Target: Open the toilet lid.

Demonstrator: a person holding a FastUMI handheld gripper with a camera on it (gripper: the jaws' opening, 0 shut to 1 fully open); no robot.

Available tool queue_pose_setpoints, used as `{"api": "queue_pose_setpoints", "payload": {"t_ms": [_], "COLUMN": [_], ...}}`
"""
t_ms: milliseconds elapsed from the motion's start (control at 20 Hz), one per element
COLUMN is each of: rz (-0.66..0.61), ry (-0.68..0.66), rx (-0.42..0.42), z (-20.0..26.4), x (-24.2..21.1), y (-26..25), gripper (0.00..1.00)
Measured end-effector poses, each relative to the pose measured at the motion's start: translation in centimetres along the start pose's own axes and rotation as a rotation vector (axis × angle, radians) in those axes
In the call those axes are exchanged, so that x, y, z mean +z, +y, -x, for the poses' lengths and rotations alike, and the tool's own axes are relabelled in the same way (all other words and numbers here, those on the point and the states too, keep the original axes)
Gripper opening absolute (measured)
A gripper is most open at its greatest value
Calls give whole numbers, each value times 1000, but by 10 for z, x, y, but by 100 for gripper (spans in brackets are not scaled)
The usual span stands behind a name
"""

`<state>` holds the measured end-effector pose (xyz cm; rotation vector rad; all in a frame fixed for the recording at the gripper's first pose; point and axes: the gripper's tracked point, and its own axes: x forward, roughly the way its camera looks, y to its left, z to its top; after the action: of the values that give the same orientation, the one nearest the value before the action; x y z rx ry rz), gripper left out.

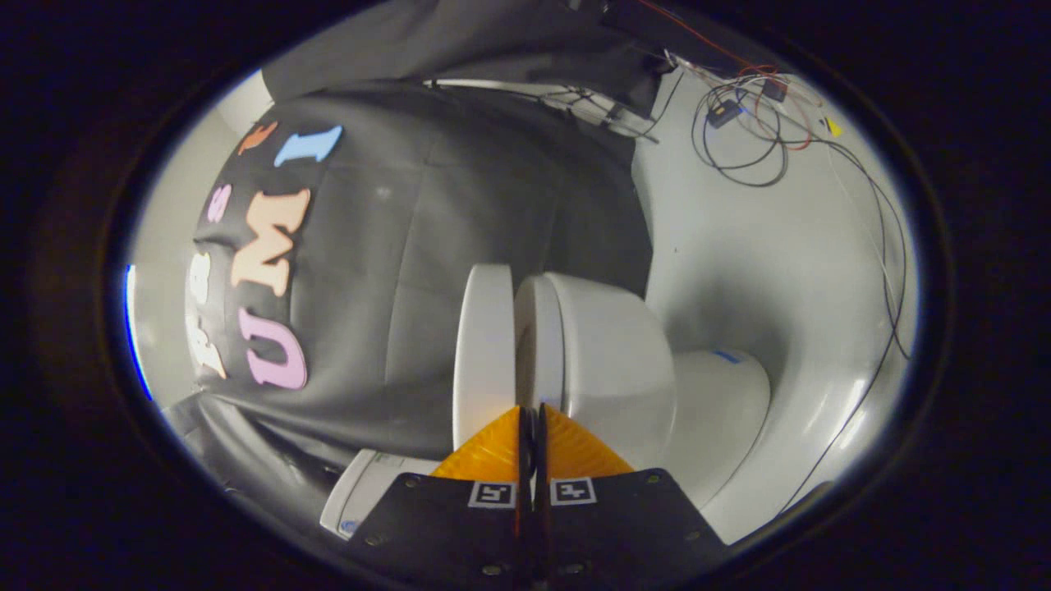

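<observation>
Showing white toilet lid (484, 353) lifted off the bowl (608, 361) | claw (532, 427) fingers together, tips just before the gap

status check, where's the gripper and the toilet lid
Hand-held gripper shut, orange fingers together, gripping nothing. White plastic toilet lid already parted from the white seat, fingertips at that gap. Nothing in the way.

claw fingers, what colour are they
Orange, with a ribbed surface, on the fingers of the claw, which are closed together just before the toilet lid; gripper view.
</observation>
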<state>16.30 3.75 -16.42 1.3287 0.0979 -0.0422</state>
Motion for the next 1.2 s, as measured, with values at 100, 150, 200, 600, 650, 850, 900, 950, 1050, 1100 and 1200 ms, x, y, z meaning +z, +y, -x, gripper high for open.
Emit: {"api": "queue_pose_setpoints", "payload": {"t_ms": [100,150,200,600,650,850,900,950,1050,1100,1200], "rz": [19,34,47,154,183,207,211,222,246,249,247], "ry": [12,19,26,53,61,44,37,34,23,16,-7], "rx": [4,4,-5,-106,-126,-113,-113,-121,-137,-141,-148], "z": [0,0,1,6,8,12,12,12,14,16,18], "x": [-7,-9,-9,-15,-16,-13,-13,-13,-13,-14,-14], "y": [2,4,6,13,13,36,41,45,52,58,69], "gripper": [1,1,1,1,1,1,1,1,1,1,1]}}
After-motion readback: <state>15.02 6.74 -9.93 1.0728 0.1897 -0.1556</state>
